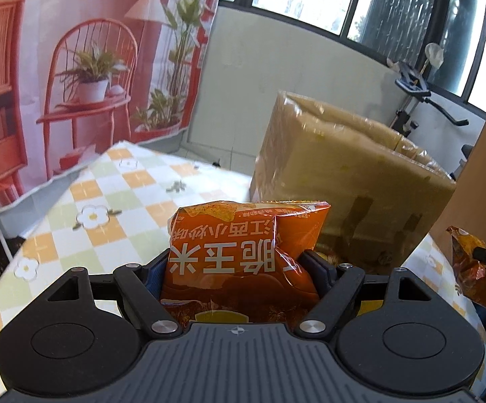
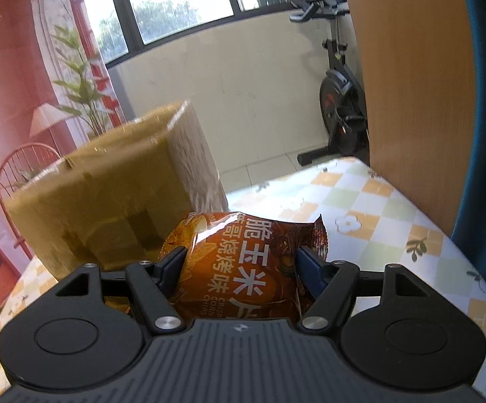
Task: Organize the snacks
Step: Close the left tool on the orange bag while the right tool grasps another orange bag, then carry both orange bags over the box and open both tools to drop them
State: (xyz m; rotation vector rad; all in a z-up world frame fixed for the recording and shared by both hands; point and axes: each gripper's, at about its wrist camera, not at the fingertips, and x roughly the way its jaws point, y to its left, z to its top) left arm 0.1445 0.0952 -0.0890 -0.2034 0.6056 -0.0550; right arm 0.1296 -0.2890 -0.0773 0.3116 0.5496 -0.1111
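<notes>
**Orange corn chip bag pinched in my left fingers**

My left gripper (image 1: 239, 265) clamps an orange snack bag (image 1: 243, 252) from both sides, its white lettering upside down to me. Beneath it lies the worktop (image 1: 108, 201) with its checked, flowered cloth. A tape-wrapped cardboard box (image 1: 343, 174) stands just beyond the bag, to the right. At the far right edge I see a second orange bag (image 1: 471, 265), crumpled. An exercise bike (image 1: 417, 100) stands by the windows.
</notes>
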